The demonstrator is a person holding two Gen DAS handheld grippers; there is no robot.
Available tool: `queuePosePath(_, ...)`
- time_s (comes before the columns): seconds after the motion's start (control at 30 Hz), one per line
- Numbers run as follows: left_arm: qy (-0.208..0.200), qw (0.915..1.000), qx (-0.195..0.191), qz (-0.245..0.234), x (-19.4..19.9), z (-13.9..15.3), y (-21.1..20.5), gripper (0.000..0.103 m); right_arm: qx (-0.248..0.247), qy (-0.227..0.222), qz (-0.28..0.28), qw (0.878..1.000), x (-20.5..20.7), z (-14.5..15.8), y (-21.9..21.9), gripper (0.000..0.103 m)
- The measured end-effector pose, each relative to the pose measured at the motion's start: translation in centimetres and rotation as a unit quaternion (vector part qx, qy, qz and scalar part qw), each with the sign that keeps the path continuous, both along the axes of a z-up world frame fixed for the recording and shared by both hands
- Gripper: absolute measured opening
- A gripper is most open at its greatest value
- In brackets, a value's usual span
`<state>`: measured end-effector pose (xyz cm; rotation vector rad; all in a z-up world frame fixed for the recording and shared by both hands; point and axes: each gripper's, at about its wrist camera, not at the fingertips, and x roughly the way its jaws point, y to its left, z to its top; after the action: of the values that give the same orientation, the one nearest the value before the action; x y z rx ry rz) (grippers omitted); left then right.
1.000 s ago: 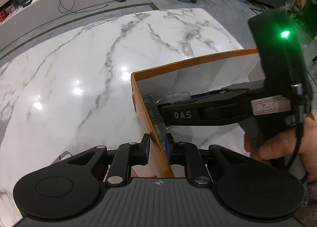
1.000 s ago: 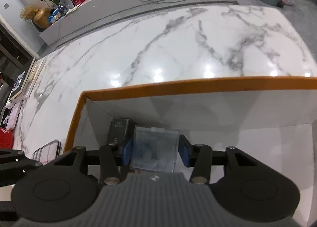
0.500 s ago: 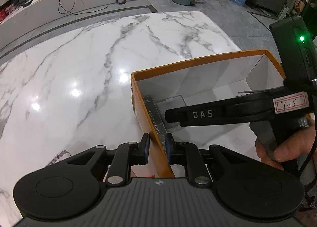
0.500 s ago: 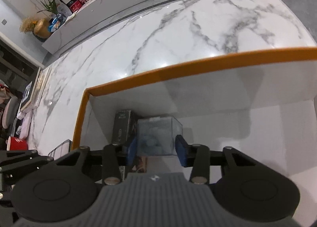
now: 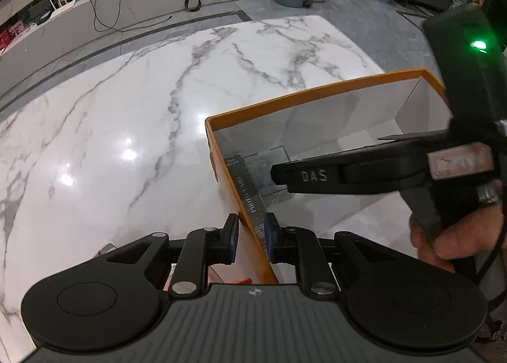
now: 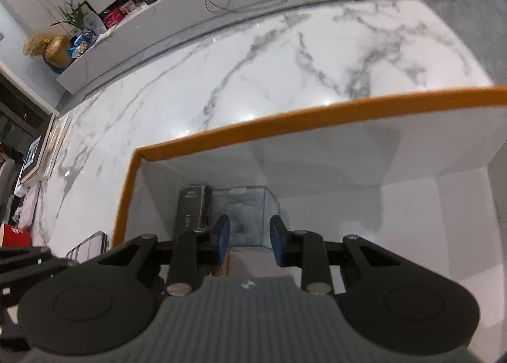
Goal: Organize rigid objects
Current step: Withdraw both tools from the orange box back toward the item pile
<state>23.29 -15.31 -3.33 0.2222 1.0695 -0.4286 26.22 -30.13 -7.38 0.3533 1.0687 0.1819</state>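
Note:
An orange-rimmed white box [image 5: 304, 100] [image 6: 285, 124] stands on the marble table. Inside its left corner lie a dark photo-card box [image 5: 245, 185] [image 6: 194, 204] and a clear plastic case [image 5: 269, 169] [image 6: 245, 211] side by side. My left gripper [image 5: 250, 234] is shut on the box's left wall near its front. My right gripper [image 6: 248, 238] hangs over the box just behind the clear case, jaws apart and empty; in the left wrist view only its side [image 5: 348, 173] shows.
The marble table [image 5: 126, 128] spreads left of and beyond the box. A striped item [image 6: 92, 242] lies on the table by the box's left wall. A red object [image 6: 16, 234] sits at the far left. A bench and a bin stand beyond the table.
My right gripper let go of the clear case, which now rests in the box beside the dark box, and has drawn back and up. My left gripper still holds the wall.

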Motion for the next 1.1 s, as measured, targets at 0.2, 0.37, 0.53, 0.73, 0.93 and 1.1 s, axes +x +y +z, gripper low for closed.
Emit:
queuePosePath(0.2,-0.021,0.9995,-0.024,0.000,-1.5,2.1,1.3,0.023,-0.053,-0.073,0.025,0.996,-3.2,3.2,0.4,0.030)
queuePosePath(0.37,-0.071,0.9970,-0.027,-0.014,-4.4,4.3,2.9,0.024,-0.070,-0.128,0.048,0.988,-6.5,5.6,1.1,0.037)
queuePosePath(0.53,-0.102,0.9941,-0.036,-0.005,-7.0,5.8,5.7,0.026,-0.077,-0.182,0.088,0.976,-9.8,7.2,3.3,0.044)
queuePosePath(0.73,-0.095,0.9942,-0.035,0.037,-8.9,6.4,11.2,0.028,-0.075,-0.261,0.165,0.948,-13.7,8.6,7.6,0.058)
queuePosePath(0.93,-0.079,0.9928,-0.034,0.083,-11.0,5.7,16.8,0.028,-0.052,-0.230,0.221,0.946,-14.4,8.0,12.4,0.056)
queuePosePath(1.1,-0.076,0.9934,-0.042,0.074,-11.8,3.7,19.2,0.028,-0.073,-0.204,0.254,0.943,-14.3,6.2,16.2,0.054)
